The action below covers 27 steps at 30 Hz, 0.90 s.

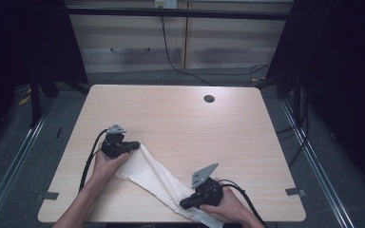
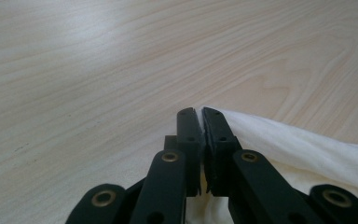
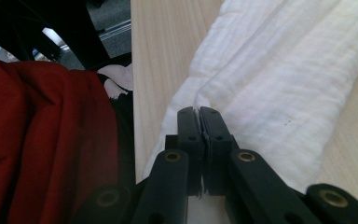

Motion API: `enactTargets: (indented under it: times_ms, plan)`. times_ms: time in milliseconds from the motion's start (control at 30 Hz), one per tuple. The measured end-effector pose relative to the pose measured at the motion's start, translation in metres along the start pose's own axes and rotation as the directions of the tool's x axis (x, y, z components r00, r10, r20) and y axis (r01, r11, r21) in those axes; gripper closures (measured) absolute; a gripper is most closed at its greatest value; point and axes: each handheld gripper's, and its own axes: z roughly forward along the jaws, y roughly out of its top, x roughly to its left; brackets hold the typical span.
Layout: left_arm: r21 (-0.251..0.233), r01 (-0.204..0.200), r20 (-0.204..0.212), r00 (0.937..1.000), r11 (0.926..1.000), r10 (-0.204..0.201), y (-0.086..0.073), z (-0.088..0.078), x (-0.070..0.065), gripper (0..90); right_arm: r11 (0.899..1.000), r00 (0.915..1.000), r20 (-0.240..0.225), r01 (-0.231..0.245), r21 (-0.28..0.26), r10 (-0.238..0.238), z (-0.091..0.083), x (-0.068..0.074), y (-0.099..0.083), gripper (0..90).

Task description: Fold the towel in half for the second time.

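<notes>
Your left gripper [image 1: 134,145] and right gripper [image 1: 184,204] each seemingly pinch the white cloth [image 1: 154,175], fingers together, on the surface [image 1: 180,118].

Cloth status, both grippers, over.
Left gripper shut on the white cloth at its far end. Right gripper shut on the near end at the table edge. Cloth bunched between them. Nothing in the way.
</notes>
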Motion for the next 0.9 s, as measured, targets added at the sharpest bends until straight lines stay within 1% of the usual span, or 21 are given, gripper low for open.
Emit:
enactTargets:
  times_ms: [67,100,133,167,200,233,300,367,400,433,467,500,533,567,600,633,700,767,800,833,900]
  plan:
    - [-0.004,-0.002,0.004,1.0,1.0,0.002,0.001,-0.001,0.0,86.4,1.0,1.0,0.005,0.006,0.009,-0.006,-0.001,-0.001,0.001,88.6]
    - [-0.023,0.003,0.003,1.0,0.9997,-0.003,0.003,-0.001,-0.001,86.4,0.999,0.9991,0.042,0.006,0.037,-0.008,-0.003,-0.002,0.003,88.7]
    - [-0.034,-0.004,0.001,1.0,0.9994,0.004,0.005,-0.003,-0.001,86.4,0.999,0.9979,0.062,0.012,0.046,-0.014,-0.005,-0.004,0.004,88.8]
    - [-0.052,-0.002,0.004,1.0,0.9987,0.002,0.007,-0.005,-0.002,86.4,0.999,0.9979,0.062,0.012,0.046,-0.014,-0.005,-0.004,0.004,88.8]
    - [-0.079,0.001,0.016,0.9999,0.9969,0.0,0.009,-0.009,-0.002,86.4,0.999,0.9924,0.123,0.0,0.052,-0.007,-0.012,-0.011,0.003,88.8]
    - [-0.115,-0.005,0.023,0.9997,0.9933,0.007,0.012,-0.015,-0.003,86.3,0.998,0.9894,0.145,-0.016,0.055,0.008,-0.016,-0.014,0.002,88.8]
    - [-0.139,-0.031,0.033,0.9988,0.9898,0.036,0.015,-0.021,-0.007,86.3,0.998,0.983,0.181,-0.037,0.046,0.028,-0.022,-0.021,-0.001,88.8]
    - [-0.171,-0.059,0.033,0.9973,0.9836,0.065,0.018,-0.028,-0.014,86.3,0.997,0.9745,0.217,-0.068,0.039,0.058,-0.028,-0.028,-0.004,88.9]
    - [-0.171,-0.059,0.033,0.9973,0.9836,0.065,0.018,-0.028,-0.014,86.3,0.997,0.9745,0.217,-0.068,0.039,0.058,-0.028,-0.028,-0.004,88.9]
    - [-0.187,-0.085,0.042,0.9946,0.9786,0.095,0.022,-0.034,-0.022,86.2,0.996,0.9624,0.261,-0.086,0.034,0.074,-0.034,-0.036,-0.005,88.9]
    - [-0.197,-0.09,0.05,0.9935,0.9763,0.102,0.022,-0.035,-0.026,86.2,0.995,0.9591,0.272,-0.091,0.03,0.08,-0.036,-0.039,-0.006,88.9]
    - [-0.196,-0.098,0.063,0.9917,0.9757,0.112,0.023,-0.037,-0.029,86.2,0.994,0.9552,0.282,-0.103,0.028,0.091,-0.038,-0.042,-0.006,88.9]
    - [-0.193,-0.113,0.066,0.9896,0.9747,0.128,0.022,-0.037,-0.032,86.2,0.994,0.9477,0.305,-0.107,0.031,0.092,-0.04,-0.045,-0.006,88.9]
    - [-0.193,-0.113,0.066,0.9896,0.9747,0.128,0.022,-0.037,-0.032,86.2,0.994,0.9477,0.305,-0.107,0.031,0.092,-0.04,-0.045,-0.006,88.9]
    - [-0.188,-0.131,0.078,0.9859,0.9734,0.148,0.021,-0.038,-0.037,86.2,0.992,0.9391,0.327,-0.121,0.027,0.105,-0.044,-0.05,-0.007,88.9]
    - [-0.183,-0.139,0.085,0.9841,0.9732,0.156,0.02,-0.039,-0.039,86.2,0.992,0.935,0.336,-0.127,0.015,0.115,-0.045,-0.053,-0.008,89.0]
    - [-0.18,-0.144,0.091,0.9827,0.9731,0.162,0.019,-0.04,-0.041,86.2,0.992,0.9346,0.335,-0.128,0.006,0.118,-0.046,-0.056,-0.009,88.9]
    - [-0.172,-0.144,0.122,0.9784,0.9744,0.166,0.013,-0.042,-0.045,86.2,0.991,0.9255,0.358,-0.133,0.0,0.124,-0.049,-0.06,-0.01,89.0]
    - [-0.163,-0.149,0.142,0.9747,0.9753,0.172,0.011,-0.042,-0.046,86.2,0.99,0.9236,0.358,-0.144,-0.004,0.136,-0.049,-0.06,-0.01,89.0]
    - [-0.163,-0.149,0.142,0.9747,0.9753,0.172,0.011,-0.042,-0.046,86.1,0.989,0.9226,0.36,-0.145,-0.005,0.137,-0.049,-0.06,-0.011,88.9]
    - [-0.129,-0.189,0.152,0.9663,0.9735,0.208,0.004,-0.041,-0.054,86.1,0.99,0.9226,0.361,-0.143,-0.007,0.135,-0.049,-0.06,-0.011,89.0]
